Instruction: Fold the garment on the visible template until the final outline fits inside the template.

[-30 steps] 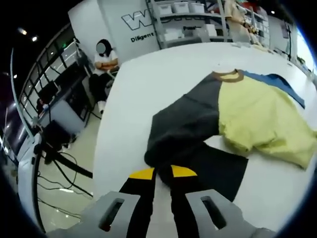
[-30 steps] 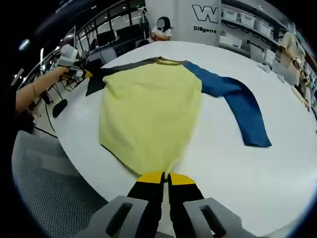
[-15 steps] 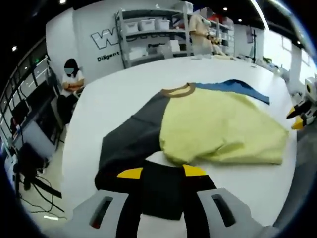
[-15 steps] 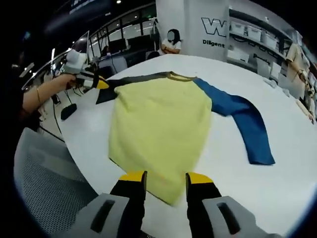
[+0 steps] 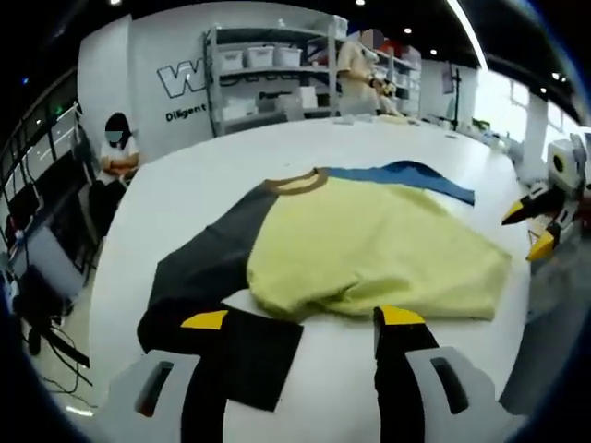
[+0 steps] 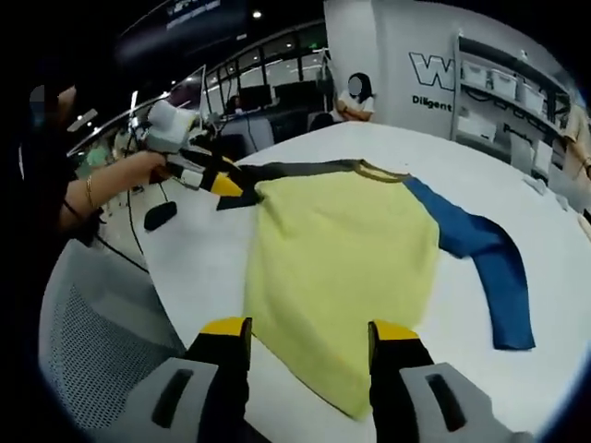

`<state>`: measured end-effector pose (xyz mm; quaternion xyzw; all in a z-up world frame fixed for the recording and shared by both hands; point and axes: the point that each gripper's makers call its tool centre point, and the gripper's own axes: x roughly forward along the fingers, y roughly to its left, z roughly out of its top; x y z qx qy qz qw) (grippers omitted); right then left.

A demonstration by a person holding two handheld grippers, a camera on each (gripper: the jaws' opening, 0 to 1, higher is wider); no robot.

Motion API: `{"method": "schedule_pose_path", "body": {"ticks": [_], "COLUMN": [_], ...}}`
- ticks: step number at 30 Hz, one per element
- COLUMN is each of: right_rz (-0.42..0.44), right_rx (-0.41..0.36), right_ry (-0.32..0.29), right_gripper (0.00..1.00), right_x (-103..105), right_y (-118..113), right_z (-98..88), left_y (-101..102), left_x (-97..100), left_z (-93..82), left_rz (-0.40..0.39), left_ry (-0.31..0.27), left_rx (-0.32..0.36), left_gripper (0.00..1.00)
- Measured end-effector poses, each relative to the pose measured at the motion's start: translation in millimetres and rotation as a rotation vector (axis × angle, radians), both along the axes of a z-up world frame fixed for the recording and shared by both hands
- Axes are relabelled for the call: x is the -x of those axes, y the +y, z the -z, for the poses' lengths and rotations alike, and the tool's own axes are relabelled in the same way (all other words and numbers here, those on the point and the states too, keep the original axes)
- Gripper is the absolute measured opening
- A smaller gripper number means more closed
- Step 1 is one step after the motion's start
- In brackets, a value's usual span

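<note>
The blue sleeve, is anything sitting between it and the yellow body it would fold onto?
Nothing visible does. In the right gripper view the blue sleeve lies flat on the white table, joined to the yellow body at the shoulder, with bare tabletop around it. Both hand-held grippers are open and away from it.

Yellow, blue, dark-grey garment (image 6: 342, 268)

Large "W" logo on white back wall (image 5: 138, 74), partial word "Diligent" beneath it
</note>
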<state>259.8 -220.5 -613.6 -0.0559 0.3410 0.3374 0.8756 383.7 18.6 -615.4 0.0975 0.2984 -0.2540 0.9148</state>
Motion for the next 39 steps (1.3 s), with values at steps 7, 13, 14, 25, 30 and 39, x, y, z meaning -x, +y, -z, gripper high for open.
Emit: {"method": "schedule_pose_path", "body": {"ticks": [7,13,14,25,30,39], "right_rz": [-0.071,-0.130,-0.141,-0.205,-0.244,-0.291], "right_rx": [-0.080,-0.070,-0.067,-0.048,-0.034,-0.022], "right_ry": [0.008,-0.005,-0.008,-0.023,-0.024,-0.042], "right_gripper": [0.65,0.77,0.78,0.85,0.84,0.74], "right_x": [-3,-5,-5,-15,-24,-42], "right_y": [28,45,49,69,83,102], "right_z": [-11.1,-11.9,-11.8,-8.5,-6.1,-0.7], "left_y": [-5,-9,-10,-11,-10,-8], "left_x": [7.5,12.2,12.9,22.2,28.2,32.2], "left_z": [-1.6,-3.9,-4.4,-6.1,-5.5,-11.2], "left_rz": [0.023,0.034,0.037,0.033,0.030,0.019], "left_ry": [0.000,-0.004,-0.004,0.005,0.009,-0.002], "left_rx": [0.001,0.013,0.019,0.041,0.042,0.039], "left_gripper": [0.92,0.99,0.99,0.99,0.99,0.99]}}
